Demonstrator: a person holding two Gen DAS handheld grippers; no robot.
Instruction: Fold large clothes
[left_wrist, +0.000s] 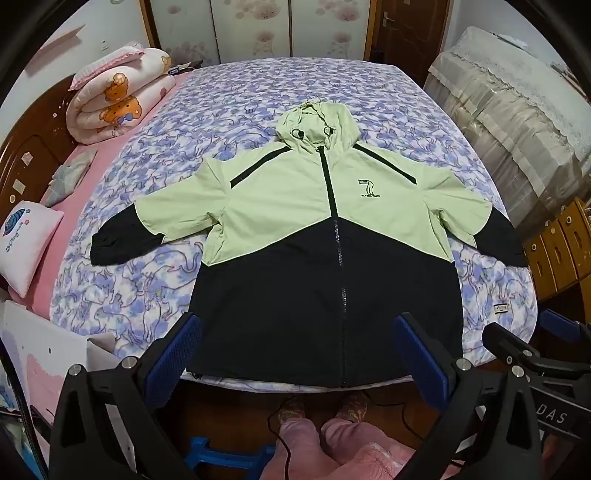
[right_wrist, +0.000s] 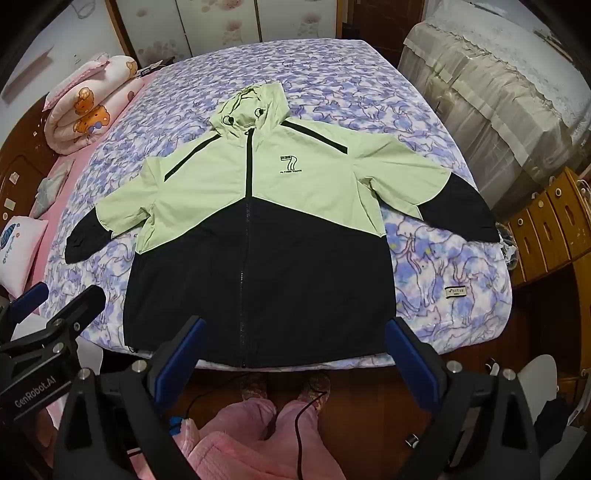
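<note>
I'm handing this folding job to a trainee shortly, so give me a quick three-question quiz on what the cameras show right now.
1. True or false: the jacket lies face up on the bed, zipped, with both sleeves spread out.
2. Multiple choice: the rolled quilt lies A) on the jacket, B) at the bed's far left by the headboard, C) on the floor.
3. Fill in: the left hand-held gripper and the right hand-held gripper are both ____, holding nothing, above the jacket's hem.

Key: 1 true; 2 B; 3 open.
</note>
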